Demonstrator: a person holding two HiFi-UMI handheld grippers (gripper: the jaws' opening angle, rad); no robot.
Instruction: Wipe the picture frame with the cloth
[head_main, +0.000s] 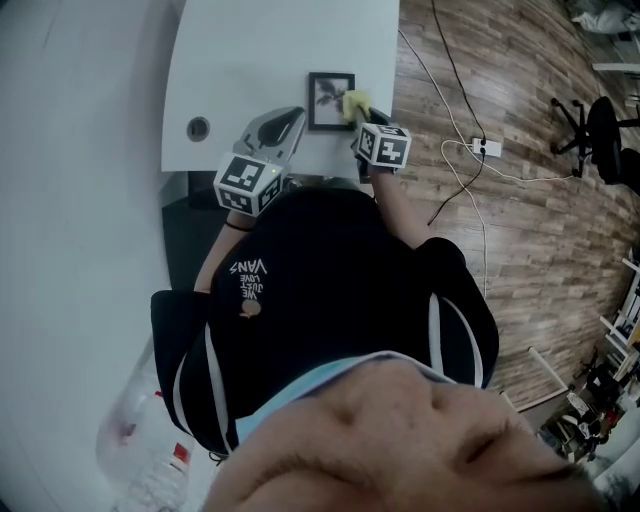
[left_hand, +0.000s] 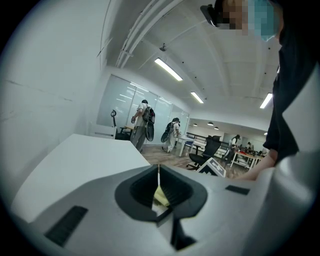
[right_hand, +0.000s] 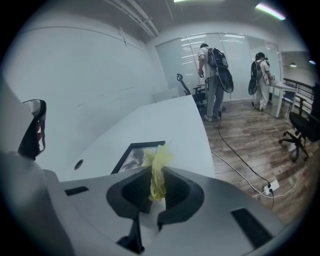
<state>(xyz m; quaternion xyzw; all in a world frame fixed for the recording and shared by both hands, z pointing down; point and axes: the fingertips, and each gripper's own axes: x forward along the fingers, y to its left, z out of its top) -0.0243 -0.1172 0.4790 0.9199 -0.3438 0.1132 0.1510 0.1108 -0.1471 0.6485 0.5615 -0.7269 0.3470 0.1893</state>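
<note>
Picture frame (head_main: 330, 100): thin dark border round a greyish picture with a dark plant-like shape. It looks to lie flat on the white table (head_main: 250, 50), in the near right part.
Cloth (head_main: 356, 103): yellow and bunched, resting on the frame's right side.
Right gripper (right_hand: 159, 180): fingers closed on the cloth, with a tuft standing up past the tips. It is held over the frame's near right corner.
Left gripper (head_main: 296, 118): fingers pressed together, leaving only a thin slit where a sliver of yellow shows. The tips are just beside the frame's left edge; I cannot tell whether they touch it.
Edges: the table's right edge runs just beside the frame, and its near edge lies close under both grippers. Past the right edge is wooden floor (head_main: 520, 250) with cables and a power strip (head_main: 487, 148).
Open room: bare table beyond the frame and to its left. A round cable hole (head_main: 198, 128) sits well to the left, near the left gripper.
</note>
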